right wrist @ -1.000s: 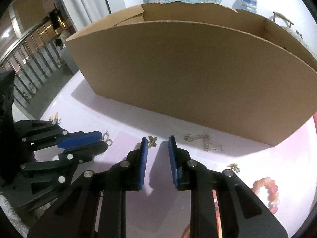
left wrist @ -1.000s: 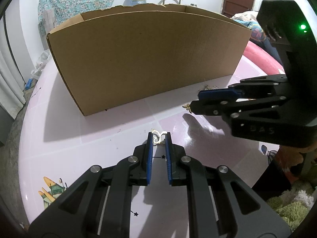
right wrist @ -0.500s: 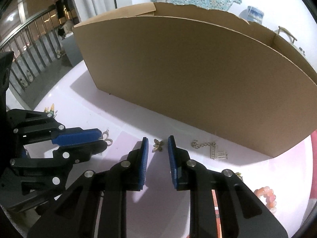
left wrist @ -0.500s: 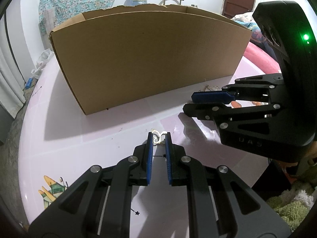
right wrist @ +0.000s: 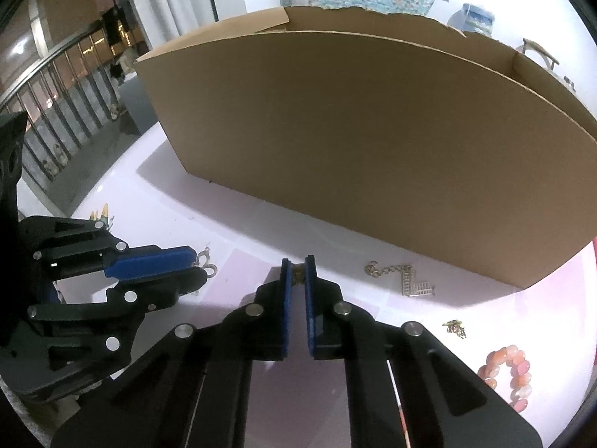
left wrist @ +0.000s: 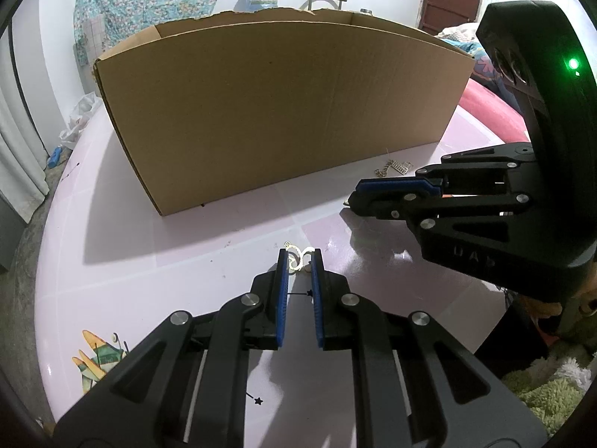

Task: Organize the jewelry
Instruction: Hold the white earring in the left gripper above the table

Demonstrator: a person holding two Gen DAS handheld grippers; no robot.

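The right tool [right wrist: 296, 267] had just been closed, and a small gold charm [right wrist: 297, 274] was pinched between its pads on the pink bench [right wrist: 373, 321]. A looped gold earring [left wrist: 297, 255] was gripped at the left tool [left wrist: 297, 261] tips. The charm's shape was mostly hidden. A silver chain [right wrist: 403, 278], a bead bracelet [right wrist: 509, 377] and a cardboard box [right wrist: 354, 142] were located nearby.

Box [left wrist: 283, 112] interior hidden (front wall blocks)
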